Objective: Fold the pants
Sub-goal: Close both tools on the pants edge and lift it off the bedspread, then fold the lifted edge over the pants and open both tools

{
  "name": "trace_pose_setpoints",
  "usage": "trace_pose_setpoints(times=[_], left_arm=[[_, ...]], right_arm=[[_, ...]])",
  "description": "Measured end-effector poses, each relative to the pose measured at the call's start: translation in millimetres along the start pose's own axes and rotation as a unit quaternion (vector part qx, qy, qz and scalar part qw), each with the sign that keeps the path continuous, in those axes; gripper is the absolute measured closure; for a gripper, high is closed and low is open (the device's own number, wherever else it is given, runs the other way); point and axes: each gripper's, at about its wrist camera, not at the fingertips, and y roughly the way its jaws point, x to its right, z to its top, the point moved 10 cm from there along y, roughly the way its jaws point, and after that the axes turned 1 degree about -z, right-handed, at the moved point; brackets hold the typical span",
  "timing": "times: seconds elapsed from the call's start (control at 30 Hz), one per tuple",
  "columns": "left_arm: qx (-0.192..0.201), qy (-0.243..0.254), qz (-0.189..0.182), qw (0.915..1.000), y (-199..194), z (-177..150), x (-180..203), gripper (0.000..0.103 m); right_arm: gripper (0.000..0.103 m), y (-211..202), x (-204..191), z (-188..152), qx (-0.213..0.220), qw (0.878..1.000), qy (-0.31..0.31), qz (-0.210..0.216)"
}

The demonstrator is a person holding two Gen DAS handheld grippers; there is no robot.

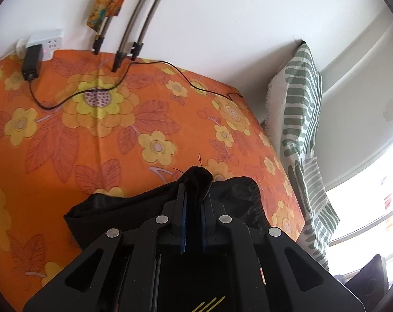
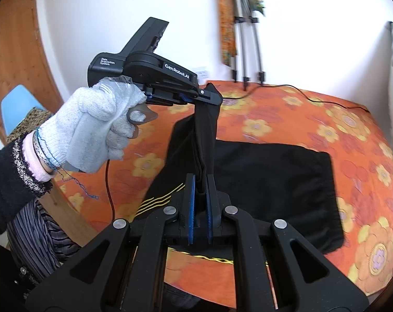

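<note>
The black pants [image 2: 269, 176] lie partly flat on the orange flowered cloth [image 2: 326, 119], with yellow stripes near the front. My left gripper [image 1: 195, 182] is shut on a bunched edge of the pants [image 1: 199, 179]. In the right wrist view the left gripper [image 2: 212, 96] holds that edge lifted above the table in a gloved hand [image 2: 92, 127]. My right gripper [image 2: 200, 182] is shut on the same raised strip of black fabric, lower down and nearer me. The fabric hangs taut between the two grippers.
A black cable [image 1: 144, 65] and a power adapter [image 1: 31, 62] lie at the far edge of the table by a wall socket [image 1: 50, 43]. Tripod legs [image 1: 134, 33] stand at the back. A green striped towel [image 1: 300, 119] hangs at the right. A blue chair [image 2: 17, 106] stands at the left.
</note>
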Motion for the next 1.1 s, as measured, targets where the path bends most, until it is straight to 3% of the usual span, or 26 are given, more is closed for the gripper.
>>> trace_pose_setpoints(times=[0.47,0.83,0.93,1.03,1.1], left_arm=[[-0.073,0.068,0.017,0.9949,116.4,-0.8,84.7,0.096],[-0.111,0.099,0.040,0.9881,153.3,-15.6,106.5,0.096],[-0.112,0.088,0.038,0.9891,149.3,-9.6,109.7,0.081],[-0.081,0.077,0.041,0.9929,126.0,8.7,105.5,0.066],[-0.056,0.077,0.046,0.9944,103.6,19.4,96.5,0.065]], right_arm=[[0.096,-12.6,135.6,-48.4,-0.035,0.990,0.116,-0.071],[0.096,-15.0,170.9,-84.1,-0.064,0.979,0.182,-0.062],[0.096,-13.5,174.3,-86.9,-0.067,0.977,0.192,-0.059],[0.095,-8.9,183.4,-92.4,-0.082,0.973,0.202,-0.071],[0.085,-7.6,193.5,-95.9,-0.088,0.970,0.213,-0.079]])
